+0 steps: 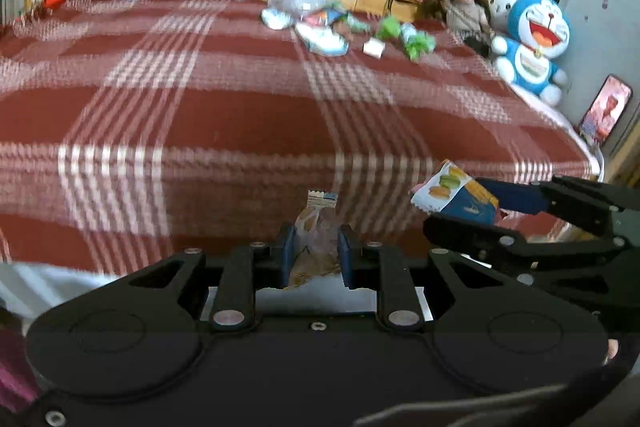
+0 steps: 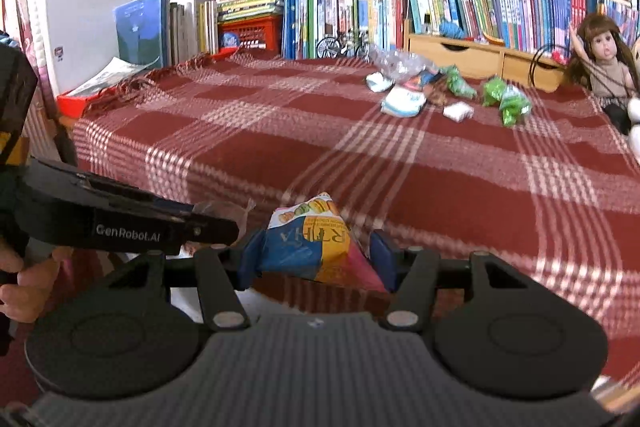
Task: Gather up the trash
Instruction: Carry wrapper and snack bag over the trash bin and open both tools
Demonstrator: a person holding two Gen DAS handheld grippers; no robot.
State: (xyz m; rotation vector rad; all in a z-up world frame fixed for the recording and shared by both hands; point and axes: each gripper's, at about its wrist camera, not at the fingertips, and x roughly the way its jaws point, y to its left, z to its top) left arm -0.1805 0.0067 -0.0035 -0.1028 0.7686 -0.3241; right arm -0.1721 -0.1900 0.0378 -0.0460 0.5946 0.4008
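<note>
A: Item one, left gripper (image 1: 316,251): what is being held?

B: A clear crinkled wrapper (image 1: 318,227) is being pinched between the blue fingers (image 1: 287,251), which are drawn close together. Its serrated top edge is being shown above the fingertips, over the near edge of the table.

A: Item two, right gripper (image 2: 316,259)?

B: A blue and yellow snack packet (image 2: 310,243) printed with pictures of food is being clamped between fingers (image 2: 250,259) set about half apart. The packet is being carried just beside the left gripper, low over the near side of the red plaid cloth (image 2: 280,131).

A: Item three, trash not yet collected?

B: A loose pile is being left at the far side of the table: a crumpled clear plastic bag (image 2: 394,61), a white and blue wrapper (image 2: 402,103), a small white packet (image 2: 457,112), and green wrappers (image 2: 514,103). A further coloured piece is lying among them, but it is being blurred too much to be identified with any confidence.

A: Item four, surroundings?

B: A doll (image 2: 604,67) is being propped at the right edge, with a blue and white plush toy (image 1: 532,43) near it. Rows of books (image 2: 460,3), a red crate (image 2: 250,29) and a wooden drawer unit (image 2: 480,55) are being lined up behind the table. A hand (image 2: 18,279) is being seen at the left edge of the right wrist view, gripping the left tool.
</note>
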